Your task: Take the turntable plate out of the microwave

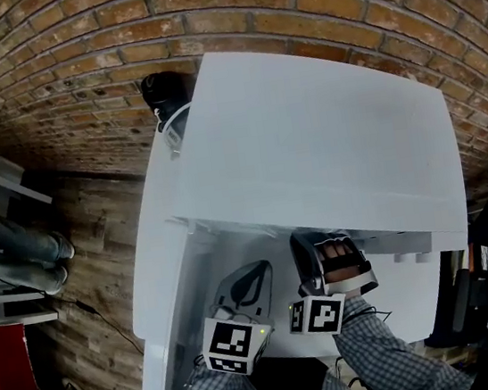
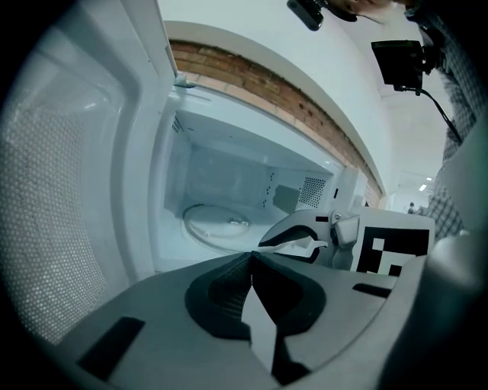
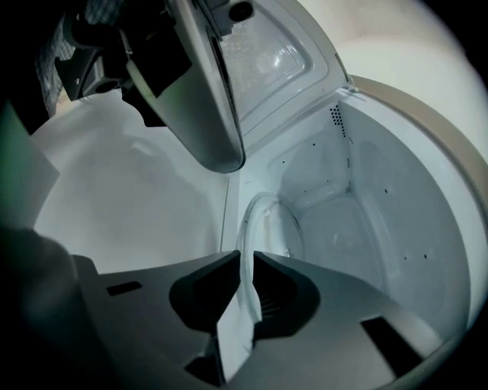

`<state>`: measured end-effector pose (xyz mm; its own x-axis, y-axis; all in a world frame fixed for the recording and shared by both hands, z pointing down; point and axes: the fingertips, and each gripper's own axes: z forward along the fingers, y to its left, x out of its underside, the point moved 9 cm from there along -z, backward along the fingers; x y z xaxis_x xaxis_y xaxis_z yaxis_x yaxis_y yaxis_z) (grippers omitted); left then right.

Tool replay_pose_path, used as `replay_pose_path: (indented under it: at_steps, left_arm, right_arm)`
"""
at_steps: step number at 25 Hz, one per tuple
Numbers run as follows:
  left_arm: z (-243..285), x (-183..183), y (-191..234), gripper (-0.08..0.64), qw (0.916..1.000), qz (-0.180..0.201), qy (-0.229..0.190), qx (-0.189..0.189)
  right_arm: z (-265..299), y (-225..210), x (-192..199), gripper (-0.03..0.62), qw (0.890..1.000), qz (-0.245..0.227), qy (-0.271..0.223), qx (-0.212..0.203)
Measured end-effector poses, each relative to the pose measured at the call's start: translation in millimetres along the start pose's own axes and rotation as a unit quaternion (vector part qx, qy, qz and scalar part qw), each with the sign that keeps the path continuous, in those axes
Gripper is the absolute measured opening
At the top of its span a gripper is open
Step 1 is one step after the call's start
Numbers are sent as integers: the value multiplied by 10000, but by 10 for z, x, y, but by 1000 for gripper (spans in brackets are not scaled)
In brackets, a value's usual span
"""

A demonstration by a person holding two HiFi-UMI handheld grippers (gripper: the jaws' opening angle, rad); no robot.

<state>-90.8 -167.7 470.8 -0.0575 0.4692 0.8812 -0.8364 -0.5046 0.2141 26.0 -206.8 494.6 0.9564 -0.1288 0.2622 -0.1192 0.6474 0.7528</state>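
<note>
The white microwave (image 1: 308, 135) stands with its door (image 2: 46, 213) swung open to the left. The clear glass turntable plate (image 2: 217, 222) lies on the cavity floor. My right gripper (image 3: 241, 259) reaches into the cavity, rolled on its side. It is shut on the plate's near rim (image 3: 248, 228), and the glass edge runs up between its jaws. In the left gripper view the right gripper (image 2: 293, 238) shows at the plate's right front edge. My left gripper (image 2: 252, 257) hangs in front of the opening, shut and empty, apart from the plate. In the head view it (image 1: 248, 288) sits left of the right gripper (image 1: 311, 252).
A brick wall (image 1: 72, 60) runs behind the microwave, and a black object (image 1: 167, 92) with a cable sits at its back left corner. A person's legs (image 1: 18, 253) are at the far left. Black equipment (image 1: 474, 292) stands at the right. The mesh door (image 3: 267, 68) borders the opening.
</note>
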Motion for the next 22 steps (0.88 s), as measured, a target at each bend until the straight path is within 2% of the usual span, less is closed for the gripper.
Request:
replay_pose_path:
  at_steps: [9,14,18,22]
  left_arm:
    - [135,60,20,9,9994,-170,295,113]
    - [227,105,27,9,9970,-481,430,429]
    - [298,117,23,19,9914,-980,385,771]
    - [324,164,51,74,9787,-1792,264,970]
  right_arm:
    - [-94,10,-63,51,9998,-128,-101,123]
    - [-159,56,-91,48,9997,-214,-99,75]
    - [-206,111,-87,48,9998,-182,-91,75]
    - [-250,94,-101,45,9996,-236,-101,102]
